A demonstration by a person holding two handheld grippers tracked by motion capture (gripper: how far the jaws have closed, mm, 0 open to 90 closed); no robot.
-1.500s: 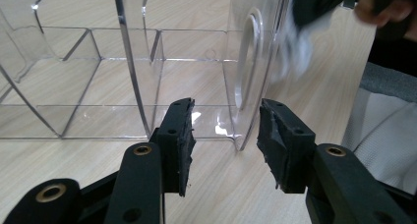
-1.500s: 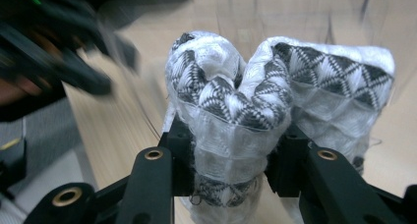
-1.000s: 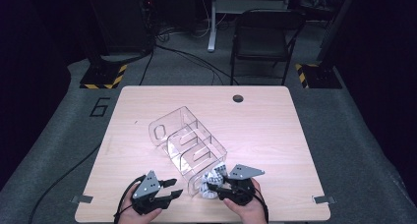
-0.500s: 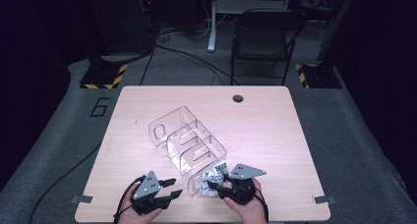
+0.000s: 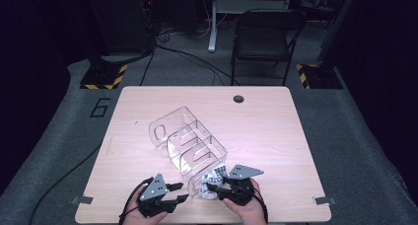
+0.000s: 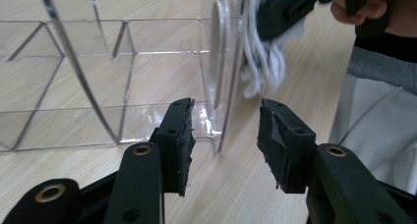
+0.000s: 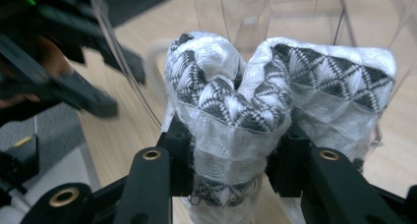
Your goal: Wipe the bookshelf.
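Note:
A clear acrylic organizer (image 5: 187, 143) with several compartments lies on its side mid-table. My right gripper (image 5: 213, 184) is shut on a rolled black-and-white patterned cloth (image 5: 211, 178) at the organizer's near end. In the right gripper view the jaws (image 7: 231, 135) pinch the roll (image 7: 236, 91) just before the clear walls (image 7: 275, 13). My left gripper (image 5: 181, 192) sits to the left of it, open. Its jaws (image 6: 223, 130) have just been closing a little. The organizer's end wall (image 6: 223, 86) stands in the gap ahead of them, untouched. The cloth (image 6: 263, 67) shows behind that wall.
The wooden table (image 5: 276, 136) has a cable hole (image 5: 238, 98) near its far edge. A black folding chair (image 5: 263, 32) stands beyond it. Yellow-black striped stand bases (image 5: 103, 77) sit on the floor at the back left and right.

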